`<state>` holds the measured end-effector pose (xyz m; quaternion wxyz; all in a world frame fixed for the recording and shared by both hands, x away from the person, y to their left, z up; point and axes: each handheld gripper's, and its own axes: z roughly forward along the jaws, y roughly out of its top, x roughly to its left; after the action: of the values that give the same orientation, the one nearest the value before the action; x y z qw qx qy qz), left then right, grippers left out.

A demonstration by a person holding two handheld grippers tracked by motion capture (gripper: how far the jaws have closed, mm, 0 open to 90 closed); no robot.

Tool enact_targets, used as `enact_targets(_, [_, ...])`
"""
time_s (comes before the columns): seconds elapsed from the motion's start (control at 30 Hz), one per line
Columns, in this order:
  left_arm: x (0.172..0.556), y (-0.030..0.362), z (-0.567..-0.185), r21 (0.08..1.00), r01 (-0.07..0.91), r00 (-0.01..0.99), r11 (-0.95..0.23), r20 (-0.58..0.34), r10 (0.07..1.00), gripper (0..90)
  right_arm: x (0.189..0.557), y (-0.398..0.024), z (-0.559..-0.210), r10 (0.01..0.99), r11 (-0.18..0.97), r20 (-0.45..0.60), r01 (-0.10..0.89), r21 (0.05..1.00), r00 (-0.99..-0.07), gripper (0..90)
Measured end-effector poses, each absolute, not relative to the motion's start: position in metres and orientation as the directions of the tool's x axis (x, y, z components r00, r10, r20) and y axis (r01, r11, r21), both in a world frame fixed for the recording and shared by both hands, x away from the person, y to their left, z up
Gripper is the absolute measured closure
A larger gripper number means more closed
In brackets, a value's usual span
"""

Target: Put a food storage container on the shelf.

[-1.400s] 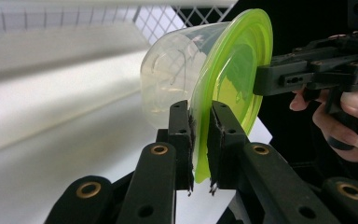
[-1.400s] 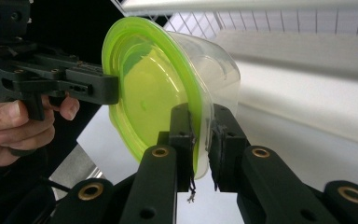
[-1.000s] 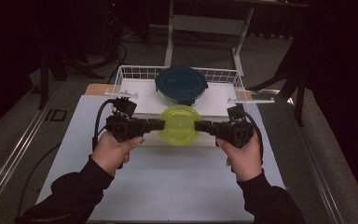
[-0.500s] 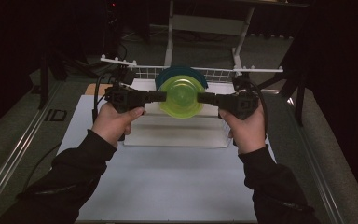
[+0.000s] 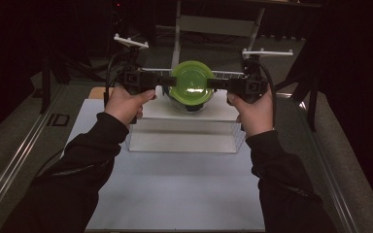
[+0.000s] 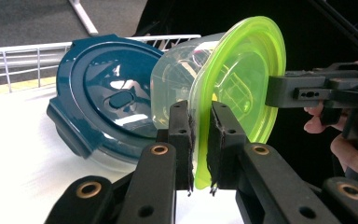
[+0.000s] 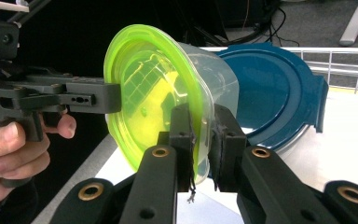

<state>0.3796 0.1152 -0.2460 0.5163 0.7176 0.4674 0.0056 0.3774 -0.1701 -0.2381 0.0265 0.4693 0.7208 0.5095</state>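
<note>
green-lidded tub (image 5: pixel 191 87) raised, tilted since earlier | between both tongs | left tongs (image 6: pixel 200 140), right tongs (image 7: pixel 200 140) clamp its rim

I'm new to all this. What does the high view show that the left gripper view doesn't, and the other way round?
From above: both dark sleeves, the white table and the wire basket with its front wall. From the camera on the left tool: its jaws pinching the rim of the green lid up close, with the blue lid behind. Shared: the green-lidded container, tipped on its side, held between the left tool and the right tool.

white table (image 5: pixel 175 194), grey floor (image 5: pixel 9 145), dark room, metal frame (image 5: pixel 218 24)
</note>
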Motion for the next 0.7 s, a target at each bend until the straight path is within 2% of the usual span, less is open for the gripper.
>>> enact_targets(0.47, [0.389, 0.115, -0.249, 0.719, 0.695, 0.533, -0.008, -0.508, 0.677, 80.0, 0.391, -0.172, -0.24, 0.7, 0.025, 0.476, 0.684, 0.729, -0.532, 80.6])
enact_targets(0.7, [0.389, 0.113, -0.249, 0.73, 0.683, 0.529, 0.0, -0.495, 0.689, 78.7, 0.393, -0.172, -0.241, 0.697, 0.018, 0.485, 0.689, 0.725, -0.528, 79.9])
